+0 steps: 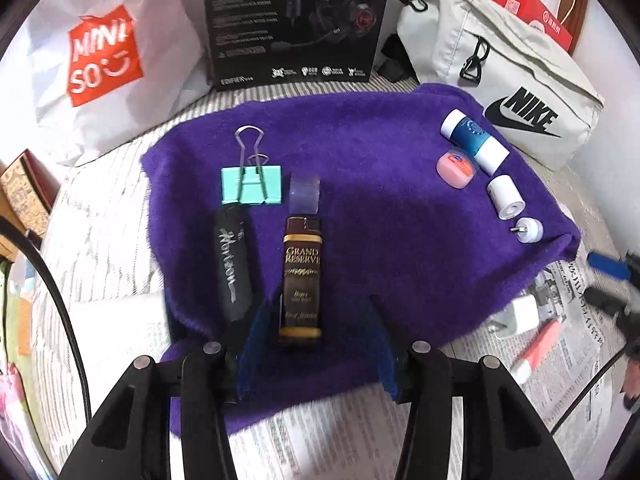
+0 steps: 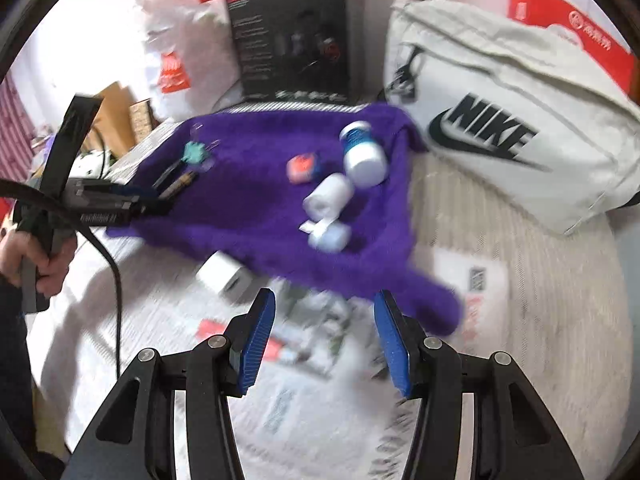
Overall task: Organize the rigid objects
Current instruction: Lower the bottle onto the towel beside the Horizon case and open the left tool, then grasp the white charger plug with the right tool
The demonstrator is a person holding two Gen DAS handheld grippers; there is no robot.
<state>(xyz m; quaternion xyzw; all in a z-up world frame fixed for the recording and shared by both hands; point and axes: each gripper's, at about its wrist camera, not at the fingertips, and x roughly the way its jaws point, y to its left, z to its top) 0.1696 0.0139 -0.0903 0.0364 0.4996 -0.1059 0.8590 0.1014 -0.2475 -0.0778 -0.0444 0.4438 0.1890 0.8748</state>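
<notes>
1. Your left gripper (image 1: pixel 320 304) has its jaws apart around the brown bottle (image 1: pixel 302 276), pads not pressing it.
2. The bottle lies on the purple cloth (image 1: pixel 380 168) near its front edge, beside the black tube (image 1: pixel 232 264) and the green clip (image 1: pixel 251 184).
3. Your right gripper (image 2: pixel 324 312) has its jaws apart and empty, over newspaper (image 2: pixel 288 400).

Both grippers, the left gripper (image 1: pixel 316 304) and right gripper (image 2: pixel 324 300), have black angular linkage arms studded with round silver pins and ribbed blue pads. A black cable (image 2: pixel 114 272) trails from the left one's handle, near a dark sleeve (image 2: pixel 12 320).
</notes>
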